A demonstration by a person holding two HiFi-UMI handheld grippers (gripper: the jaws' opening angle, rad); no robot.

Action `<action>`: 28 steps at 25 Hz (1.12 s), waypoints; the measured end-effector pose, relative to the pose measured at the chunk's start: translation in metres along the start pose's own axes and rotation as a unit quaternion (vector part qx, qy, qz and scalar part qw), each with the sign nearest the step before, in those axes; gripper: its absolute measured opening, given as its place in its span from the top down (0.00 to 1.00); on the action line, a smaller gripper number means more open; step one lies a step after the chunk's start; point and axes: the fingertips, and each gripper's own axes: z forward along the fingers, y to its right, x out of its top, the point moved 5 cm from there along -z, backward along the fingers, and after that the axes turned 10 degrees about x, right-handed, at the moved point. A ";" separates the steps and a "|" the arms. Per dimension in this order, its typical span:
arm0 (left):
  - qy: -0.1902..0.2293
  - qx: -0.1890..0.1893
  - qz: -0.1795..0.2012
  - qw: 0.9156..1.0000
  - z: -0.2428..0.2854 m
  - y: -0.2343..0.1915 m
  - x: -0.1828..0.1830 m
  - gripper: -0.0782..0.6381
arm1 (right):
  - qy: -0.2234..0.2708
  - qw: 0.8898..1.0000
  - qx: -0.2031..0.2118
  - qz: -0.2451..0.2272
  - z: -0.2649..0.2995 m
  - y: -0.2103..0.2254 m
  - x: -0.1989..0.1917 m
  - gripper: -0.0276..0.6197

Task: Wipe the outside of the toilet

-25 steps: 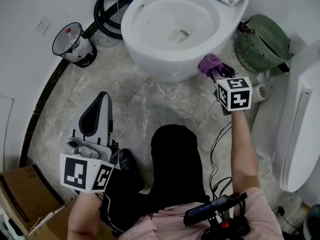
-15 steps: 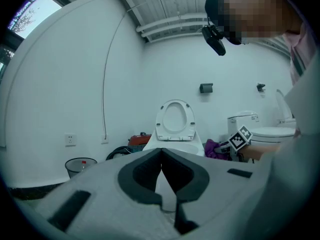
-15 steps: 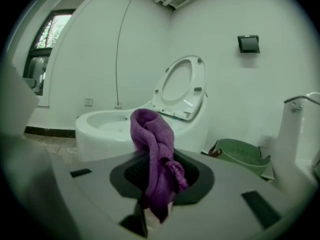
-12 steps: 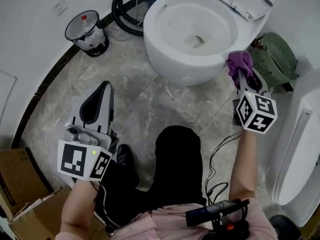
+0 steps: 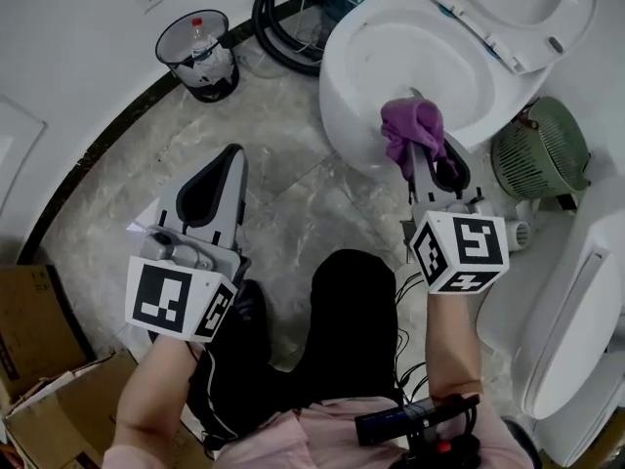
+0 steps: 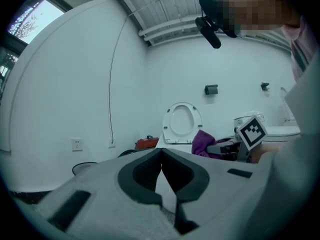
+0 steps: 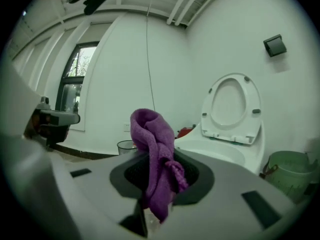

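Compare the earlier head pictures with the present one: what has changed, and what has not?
The right gripper swept the purple cloth round the toilet, from the bowl's right side to its front rim. Unchanged: cloth clamped, left gripper shut and empty over the floor, seat raised.

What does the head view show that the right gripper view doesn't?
Only the head view: the cardboard box at lower left and the coiled black hose. Only the right gripper view: the window and the black wall box. Both: the purple cloth held in the right gripper, the toilet with its seat raised, and the green basket.
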 end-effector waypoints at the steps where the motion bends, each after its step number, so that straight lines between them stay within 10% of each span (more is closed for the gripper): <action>1: -0.001 0.002 -0.002 1.000 0.001 -0.004 -0.002 0.88 | -0.001 1.000 0.010 -0.003 0.009 -0.014 -0.002 0.81; 9: -0.009 0.010 -0.015 1.000 0.029 -0.045 -0.024 0.88 | -0.035 0.999 0.036 -0.006 0.087 -0.099 -0.054 0.81; 28: -0.039 -0.029 -0.035 0.998 0.071 -0.098 -0.080 0.88 | -0.102 0.969 -0.131 0.182 0.196 -0.090 -0.187 0.81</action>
